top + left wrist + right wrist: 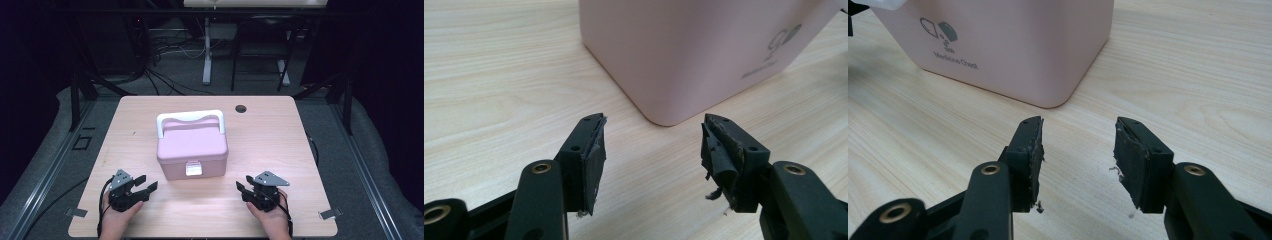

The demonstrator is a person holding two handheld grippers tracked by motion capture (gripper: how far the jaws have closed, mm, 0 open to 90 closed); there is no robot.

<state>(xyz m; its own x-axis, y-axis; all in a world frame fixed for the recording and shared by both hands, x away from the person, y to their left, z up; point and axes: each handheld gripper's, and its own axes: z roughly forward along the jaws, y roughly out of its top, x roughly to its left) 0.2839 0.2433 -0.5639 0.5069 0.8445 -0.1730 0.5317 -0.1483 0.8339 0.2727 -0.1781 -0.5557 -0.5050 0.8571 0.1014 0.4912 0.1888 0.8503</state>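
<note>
A pink lidded box (192, 147) with a white handle (190, 120) and a white front latch (193, 168) stands in the middle of the wooden table (270, 135). My left gripper (146, 183) rests on the table at the box's front left, open, nothing between its jaws. My right gripper (242, 188) lies at the box's front right, also open and empty. In the left gripper view the box's corner (674, 55) rises just beyond the gripper (654, 142). The right gripper view has the box (1013, 45) ahead and left of the gripper (1078, 145).
A small round hole (241, 108) sits near the table's far edge. Beyond the table stand a desk leg (206, 50) and tangled cables (165, 50) on the floor. Metal rails run along both sides.
</note>
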